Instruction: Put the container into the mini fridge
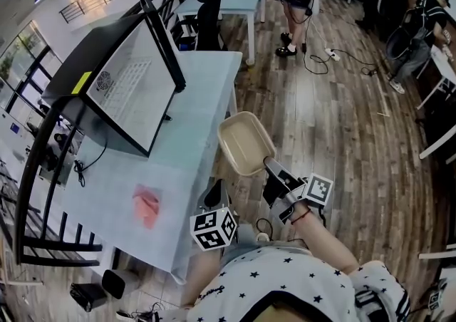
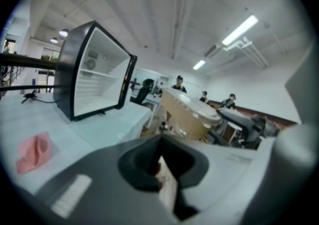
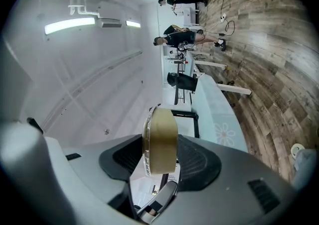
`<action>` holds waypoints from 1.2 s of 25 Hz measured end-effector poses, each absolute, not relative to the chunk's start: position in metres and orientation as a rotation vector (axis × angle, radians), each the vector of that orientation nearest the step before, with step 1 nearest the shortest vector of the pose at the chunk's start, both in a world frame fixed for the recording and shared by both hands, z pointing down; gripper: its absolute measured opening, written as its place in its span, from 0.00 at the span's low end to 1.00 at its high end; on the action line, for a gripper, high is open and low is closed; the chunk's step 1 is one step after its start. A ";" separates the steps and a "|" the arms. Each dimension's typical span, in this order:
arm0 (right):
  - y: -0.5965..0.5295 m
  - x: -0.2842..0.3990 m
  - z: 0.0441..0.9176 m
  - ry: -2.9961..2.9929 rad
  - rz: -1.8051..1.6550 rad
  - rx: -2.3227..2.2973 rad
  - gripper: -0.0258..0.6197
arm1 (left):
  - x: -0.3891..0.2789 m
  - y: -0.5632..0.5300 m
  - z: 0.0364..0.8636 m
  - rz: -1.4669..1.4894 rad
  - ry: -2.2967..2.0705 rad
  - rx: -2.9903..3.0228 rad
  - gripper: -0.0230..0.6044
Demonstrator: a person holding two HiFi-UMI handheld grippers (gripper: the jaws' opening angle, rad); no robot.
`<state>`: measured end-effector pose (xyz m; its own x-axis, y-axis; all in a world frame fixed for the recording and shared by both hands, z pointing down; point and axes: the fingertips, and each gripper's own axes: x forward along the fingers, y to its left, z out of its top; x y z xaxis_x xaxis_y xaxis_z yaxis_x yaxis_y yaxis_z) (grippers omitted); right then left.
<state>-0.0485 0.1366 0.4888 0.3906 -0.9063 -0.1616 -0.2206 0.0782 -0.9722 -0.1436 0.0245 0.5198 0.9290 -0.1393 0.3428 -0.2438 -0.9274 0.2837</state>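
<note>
A beige lidded container (image 1: 246,144) is held in the air off the table's right edge, with my right gripper (image 1: 269,165) shut on its near rim. In the right gripper view the container (image 3: 160,139) stands on edge between the pads. The black mini fridge (image 1: 121,89) lies open on the pale blue table (image 1: 192,142), its white inside facing me and its door (image 1: 162,43) swung out. My left gripper (image 1: 214,199) hangs low near my body with its jaws together and nothing in them. In the left gripper view, the fridge (image 2: 92,74) is at left and the container (image 2: 189,112) at centre.
A pink cloth (image 1: 146,205) lies on the near part of the table. A black office chair (image 1: 210,3) and a second table stand behind. Several people stand on the wooden floor at the back right, with cables on the floor. A black railing runs along the left.
</note>
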 end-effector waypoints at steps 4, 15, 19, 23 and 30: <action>0.140 -0.053 0.491 1.091 -0.720 -1.423 0.38 | -0.150 0.028 0.522 0.458 -0.301 2.754 0.05; 0.137 -0.047 0.501 1.073 -0.742 -1.407 0.38 | -0.156 0.022 0.532 0.470 -0.354 2.721 0.05; 0.134 -0.040 0.507 1.073 -0.747 -1.407 0.38 | -0.150 0.018 0.538 0.473 -0.361 2.713 0.05; 0.128 -0.028 0.513 1.070 -0.750 -1.409 0.38 | -0.138 0.011 0.549 0.487 -0.364 2.704 0.05; 0.108 0.029 0.502 1.067 -0.746 -1.414 0.38 | -0.081 -0.012 0.548 0.507 -0.359 2.693 0.05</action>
